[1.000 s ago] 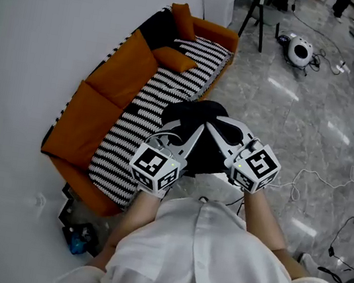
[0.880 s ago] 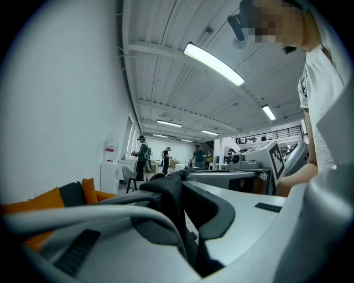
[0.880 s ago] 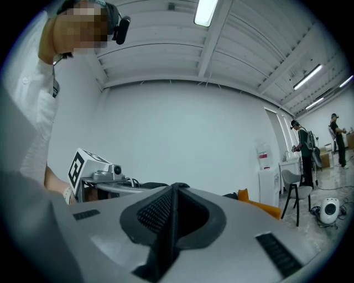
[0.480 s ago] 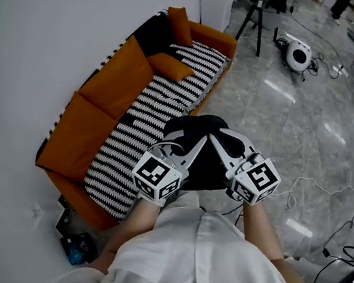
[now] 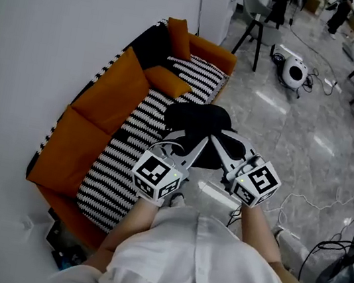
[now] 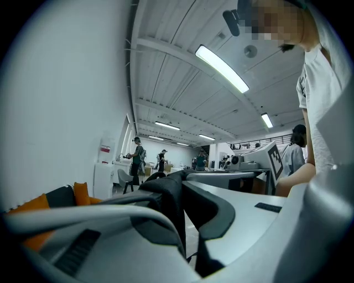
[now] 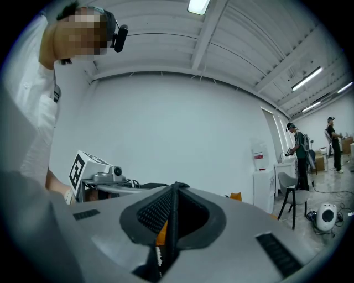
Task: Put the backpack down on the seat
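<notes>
Head view: backpack up in both grippers, not down on the seat

Person in a white shirt (image 5: 209, 270) stands at the front of the sofa (image 5: 96, 100), with both grippers out ahead of the chest and the tips angled in toward each other. Left gripper (image 5: 197, 141) and right gripper (image 5: 217, 142) meet at the black backpack (image 5: 198, 117), which hangs from them.

Seen from above, the backpack overlaps the front edge of the striped seat (image 5: 133, 140) and the grey floor (image 5: 301, 124) beside it. Can't tell if its bottom touches the seat.

Left gripper view: jaws fully together, pinching a fold of black fabric (image 6: 166, 193) from the backpack between the pads. The right gripper's marker cube sits just beyond. People stand far back in the room (image 6: 138, 155).

Right gripper view: jaws almost together, clamped on a thin black strap (image 7: 170, 221) that runs upright between the pads. A sliver of orange shows through the gap below. The left gripper's marker cube is off to the left, close by.

Surroundings:
- The sofa's orange back sits against the white wall (image 5: 50, 15).
- Orange cushions (image 5: 167, 81) lie at the far end of the seat, well clear of the backpack.
- A chair (image 5: 255, 13) and a round white device (image 5: 298, 53) stand on the floor past the sofa.
- Cables (image 5: 329, 196) trail across the floor to the person's right.
</notes>
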A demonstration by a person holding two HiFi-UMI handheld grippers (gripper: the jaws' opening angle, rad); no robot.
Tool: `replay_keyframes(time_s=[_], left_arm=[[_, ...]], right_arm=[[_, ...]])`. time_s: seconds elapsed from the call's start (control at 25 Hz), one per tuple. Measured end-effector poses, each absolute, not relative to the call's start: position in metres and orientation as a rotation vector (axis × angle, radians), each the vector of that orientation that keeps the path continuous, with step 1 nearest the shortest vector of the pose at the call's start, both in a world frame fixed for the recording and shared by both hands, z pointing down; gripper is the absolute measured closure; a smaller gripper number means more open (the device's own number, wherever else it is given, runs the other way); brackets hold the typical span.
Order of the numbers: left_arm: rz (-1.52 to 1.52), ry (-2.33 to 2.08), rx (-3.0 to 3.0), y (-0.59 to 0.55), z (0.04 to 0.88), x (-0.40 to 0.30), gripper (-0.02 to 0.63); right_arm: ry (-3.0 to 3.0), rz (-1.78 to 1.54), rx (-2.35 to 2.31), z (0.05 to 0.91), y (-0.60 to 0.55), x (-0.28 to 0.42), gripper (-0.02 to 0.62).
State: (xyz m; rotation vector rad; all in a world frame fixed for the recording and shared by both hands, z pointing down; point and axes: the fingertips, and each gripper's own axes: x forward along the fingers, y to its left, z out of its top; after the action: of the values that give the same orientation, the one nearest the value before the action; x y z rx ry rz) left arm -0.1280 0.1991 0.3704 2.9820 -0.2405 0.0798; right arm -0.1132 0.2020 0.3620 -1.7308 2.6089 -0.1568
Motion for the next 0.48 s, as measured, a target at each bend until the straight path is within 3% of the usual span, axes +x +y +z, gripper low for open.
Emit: replay_keyframes(time_s=[0.48], left_arm=[[0.095, -0.305, 2.997, 0.129, 0.371, -0.123, 0.565]], right_arm=[[2.643, -0.212, -1.694, 0.365, 0.13, -0.107, 0.555]])
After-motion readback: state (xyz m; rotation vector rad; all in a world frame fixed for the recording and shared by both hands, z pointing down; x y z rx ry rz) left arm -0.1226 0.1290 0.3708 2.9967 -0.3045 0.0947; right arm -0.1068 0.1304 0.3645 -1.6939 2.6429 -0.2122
